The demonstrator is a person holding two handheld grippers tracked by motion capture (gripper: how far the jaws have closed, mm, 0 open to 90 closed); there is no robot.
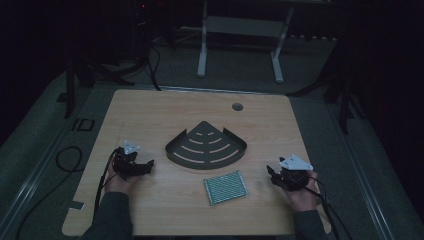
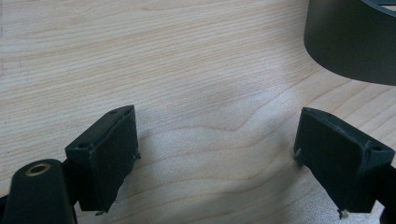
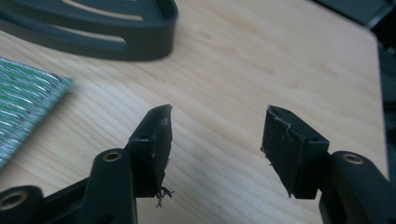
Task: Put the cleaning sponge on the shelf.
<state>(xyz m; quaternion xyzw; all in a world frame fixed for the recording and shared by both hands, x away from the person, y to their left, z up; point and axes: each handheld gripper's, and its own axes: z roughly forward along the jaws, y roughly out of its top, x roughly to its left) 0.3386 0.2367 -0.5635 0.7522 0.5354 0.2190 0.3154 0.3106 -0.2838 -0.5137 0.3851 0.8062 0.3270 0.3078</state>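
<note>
A dark, fan-shaped corner shelf (image 1: 205, 146) lies flat near the middle of the wooden table (image 1: 150, 115), its point toward 12 o'clock and its curved, raised rim toward 6 o'clock. Curved slots cut through its floor in concentric arcs. Just beyond its rim at about 5 o'clock lies a flat, rectangular green pad (image 1: 226, 187) with a fine ribbed, shiny surface, turned slightly off square to the table edge. Pad and shelf are close but apart, with bare wood between them.
</note>
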